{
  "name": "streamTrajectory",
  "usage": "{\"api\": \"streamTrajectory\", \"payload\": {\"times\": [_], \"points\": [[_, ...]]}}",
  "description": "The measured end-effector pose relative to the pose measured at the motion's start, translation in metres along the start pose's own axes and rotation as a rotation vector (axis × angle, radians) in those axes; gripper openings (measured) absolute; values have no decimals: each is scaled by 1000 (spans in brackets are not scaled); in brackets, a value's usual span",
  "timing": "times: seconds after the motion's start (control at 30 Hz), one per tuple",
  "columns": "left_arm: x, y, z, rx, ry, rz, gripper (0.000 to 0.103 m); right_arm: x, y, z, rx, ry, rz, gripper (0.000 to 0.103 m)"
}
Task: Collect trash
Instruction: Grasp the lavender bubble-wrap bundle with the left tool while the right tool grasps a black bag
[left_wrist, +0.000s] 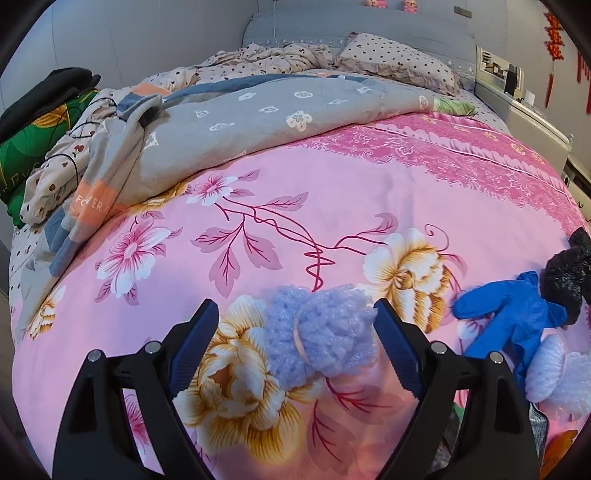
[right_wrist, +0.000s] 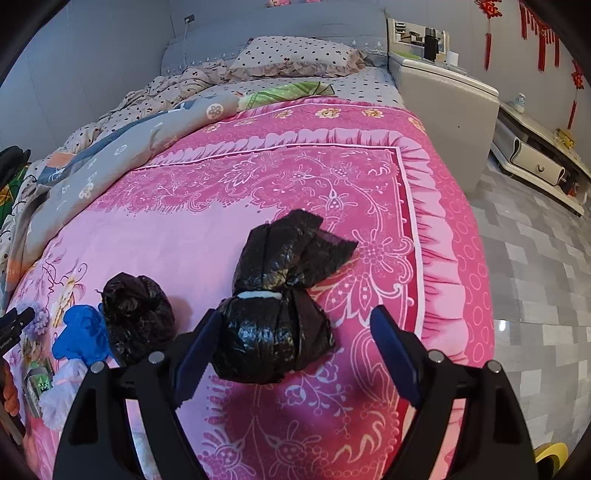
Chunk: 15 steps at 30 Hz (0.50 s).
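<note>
Left gripper (left_wrist: 293, 314) jaws wide, purple foam bundle (left_wrist: 319, 332) between, ungripped. Right gripper (right_wrist: 291, 325) wide over black bag (right_wrist: 280, 314) on pink quilt (right_wrist: 258, 177).

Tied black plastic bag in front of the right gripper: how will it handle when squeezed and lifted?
The black plastic bag looks soft and crinkled, so it will probably squash between the right gripper's open jaws before they bite. Its glossy film may be slippery. The loose tail above the knot will likely flop. It seems light: the pink quilt barely dents beneath it.
</note>
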<state>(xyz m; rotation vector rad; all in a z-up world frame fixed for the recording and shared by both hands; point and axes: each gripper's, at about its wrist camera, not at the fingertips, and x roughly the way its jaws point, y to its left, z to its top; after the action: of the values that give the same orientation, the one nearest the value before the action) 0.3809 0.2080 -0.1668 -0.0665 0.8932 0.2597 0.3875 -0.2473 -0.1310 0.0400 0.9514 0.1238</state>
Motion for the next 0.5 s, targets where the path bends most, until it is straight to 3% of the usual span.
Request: {"api": "streamTrajectory", "payload": {"times": [0.17,0.23,0.27,0.4,0.5], "points": [[21,2,-1,-21,31,-23,71,14,11,1,-37,2,-20,76],[26,-2,-1,-4,35,-33,59,19,15,2,-41,12,-13,69],[27,-5,-2,9,34,-30,59,21,17,3,-43,12,-11,68],[24,-14,-2,51,-5,-17,55,26,28,6,-79,20,3,38],[18,-15,-1,60,-24,-16,53,25,39,6,-122,12,-8,31]]}}
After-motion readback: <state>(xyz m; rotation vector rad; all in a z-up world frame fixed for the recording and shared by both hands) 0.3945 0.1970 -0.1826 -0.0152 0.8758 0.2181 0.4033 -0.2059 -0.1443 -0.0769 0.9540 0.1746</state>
